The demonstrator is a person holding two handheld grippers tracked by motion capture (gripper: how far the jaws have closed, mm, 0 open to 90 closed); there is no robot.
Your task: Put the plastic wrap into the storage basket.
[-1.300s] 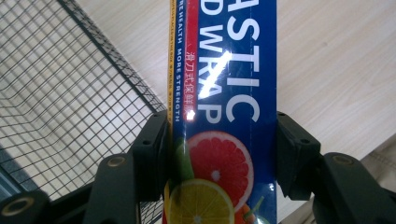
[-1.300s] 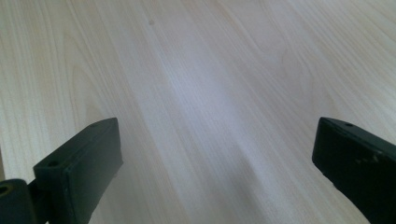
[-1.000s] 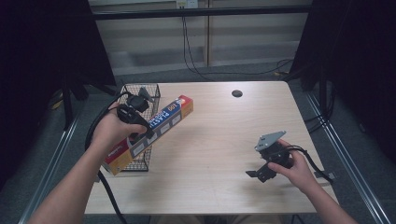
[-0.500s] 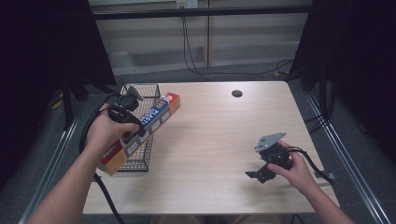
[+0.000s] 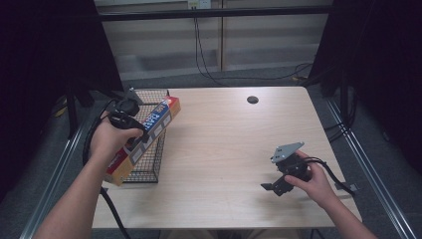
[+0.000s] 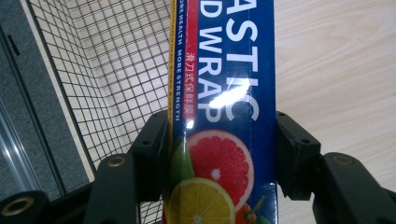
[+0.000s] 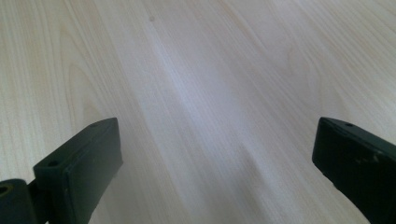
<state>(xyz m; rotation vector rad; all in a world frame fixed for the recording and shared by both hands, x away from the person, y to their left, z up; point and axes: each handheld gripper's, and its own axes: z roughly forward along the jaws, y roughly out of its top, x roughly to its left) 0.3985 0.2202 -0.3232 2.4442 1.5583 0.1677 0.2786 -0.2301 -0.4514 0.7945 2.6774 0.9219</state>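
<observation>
Glossy blue cardboard wrap box (image 6: 224, 116) over square-meshed black wire basket (image 6: 116, 70)

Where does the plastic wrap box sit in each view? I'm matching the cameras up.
High view: plastic wrap box at left, tilted over the wire basket, clamped in the left tool.
Left gripper view: centre, box running up between the jaws.
Right gripper view: just bare table.
Shared landmark: the wire basket.
</observation>
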